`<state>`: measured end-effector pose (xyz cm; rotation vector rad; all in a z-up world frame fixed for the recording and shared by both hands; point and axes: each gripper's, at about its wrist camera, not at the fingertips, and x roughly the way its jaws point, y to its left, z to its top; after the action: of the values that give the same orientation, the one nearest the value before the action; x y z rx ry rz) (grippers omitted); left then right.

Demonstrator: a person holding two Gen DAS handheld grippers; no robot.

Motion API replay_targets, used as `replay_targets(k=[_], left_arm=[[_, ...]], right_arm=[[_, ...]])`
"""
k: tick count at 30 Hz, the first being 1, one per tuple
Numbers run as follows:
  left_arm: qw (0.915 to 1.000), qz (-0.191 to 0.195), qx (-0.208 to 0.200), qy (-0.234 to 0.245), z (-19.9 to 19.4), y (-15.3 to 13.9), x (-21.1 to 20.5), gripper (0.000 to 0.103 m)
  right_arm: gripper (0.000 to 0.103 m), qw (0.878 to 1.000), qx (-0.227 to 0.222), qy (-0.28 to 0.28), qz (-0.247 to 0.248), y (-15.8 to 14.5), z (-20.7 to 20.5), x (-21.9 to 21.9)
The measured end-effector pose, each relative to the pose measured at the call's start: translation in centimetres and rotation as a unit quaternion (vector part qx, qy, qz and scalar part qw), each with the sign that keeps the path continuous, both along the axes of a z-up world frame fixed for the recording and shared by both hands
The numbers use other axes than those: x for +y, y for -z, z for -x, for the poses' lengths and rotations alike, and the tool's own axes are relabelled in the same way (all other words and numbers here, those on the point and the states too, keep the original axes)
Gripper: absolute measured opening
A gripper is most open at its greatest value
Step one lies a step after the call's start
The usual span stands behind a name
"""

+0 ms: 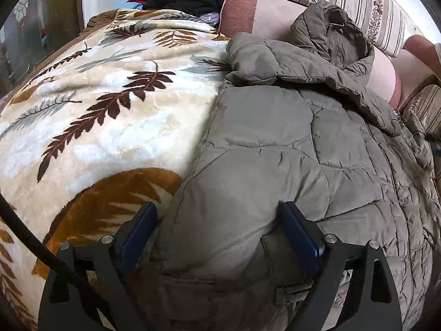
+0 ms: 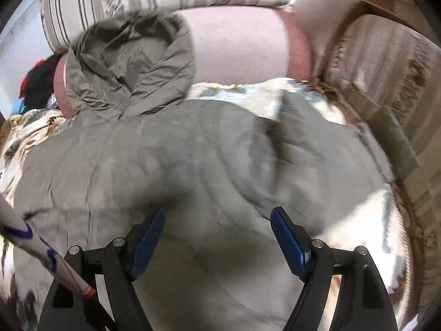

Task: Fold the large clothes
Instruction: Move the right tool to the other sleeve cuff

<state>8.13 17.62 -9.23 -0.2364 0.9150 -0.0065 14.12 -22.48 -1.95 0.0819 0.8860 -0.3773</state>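
Looking along the left tool [image 1: 217,215]: blue pads spread wide, released, straddling the near hem of the olive-grey quilted puffer jacket [image 1: 275,143]. Jacket lies on the cream leaf-print fleece blanket [image 1: 110,104] covering the bed, hood toward the pink bolster pillow [image 1: 275,13]; its left side seems already turned inward.

Right wrist view, motion-blurred: right tool [image 2: 217,220] likewise released, pads apart over the jacket's lower body, nothing gripped.

Judgement: mid-fold, between grasps. Next move calls for clenching both tools on the hem and carrying it up toward the hood.
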Motion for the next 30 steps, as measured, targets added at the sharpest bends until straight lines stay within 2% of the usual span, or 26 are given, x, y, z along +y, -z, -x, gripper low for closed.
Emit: replay_targets(k=[4, 6, 7, 11, 13, 15, 20, 26, 29, 30], left_arm=[[0.9999, -0.01, 0.002, -0.004, 0.0, 0.0, -0.2, 0.093], [0.9998, -0.017, 0.003, -0.007, 0.0, 0.0, -0.3, 0.094], [0.9997, -0.022, 0.004, -0.009, 0.0, 0.0, -0.4, 0.095], [0.9993, -0.034, 0.008, -0.012, -0.1, 0.1, -0.6, 0.097], [0.9992, -0.037, 0.011, -0.013, -0.2, 0.1, -0.6, 0.098], [0.9989, -0.041, 0.013, -0.015, -0.3, 0.2, -0.6, 0.099], [0.9976, -0.063, 0.017, -0.022, -0.4, 0.2, -1.0, 0.102], [0.9964, -0.077, 0.024, -0.025, -0.7, 0.3, -1.3, 0.103], [0.996, -0.082, 0.023, -0.026, -0.7, 0.3, -1.4, 0.103], [0.9961, -0.082, 0.023, -0.026, -0.7, 0.3, -1.4, 0.103]], right_arm=[[0.08, 0.998, -0.004, 0.059, 0.002, -0.4, 5.0, -6.1], [0.068, 0.994, -0.001, 0.111, 0.004, 0.0, 7.0, -10.5], [0.066, 0.991, -0.001, 0.133, 0.003, 0.1, 7.7, -12.2], [0.065, 0.979, 0.001, 0.199, 0.034, 0.0, 9.4, -18.5], [0.069, 0.976, -0.003, 0.215, 0.045, -0.7, 9.4, -21.4], [0.077, 0.971, -0.014, 0.237, 0.031, -1.0, 8.9, -24.5], [0.077, 0.963, -0.028, 0.268, -0.007, 0.1, 6.3, -30.0], [0.075, 0.96, -0.03, 0.277, -0.019, 2.3, 2.8, -32.8], [0.025, 0.961, -0.019, 0.274, -0.015, 2.6, 1.6, -33.5], [0.015, 0.96, -0.023, 0.278, -0.015, 2.4, 1.8, -33.6]])
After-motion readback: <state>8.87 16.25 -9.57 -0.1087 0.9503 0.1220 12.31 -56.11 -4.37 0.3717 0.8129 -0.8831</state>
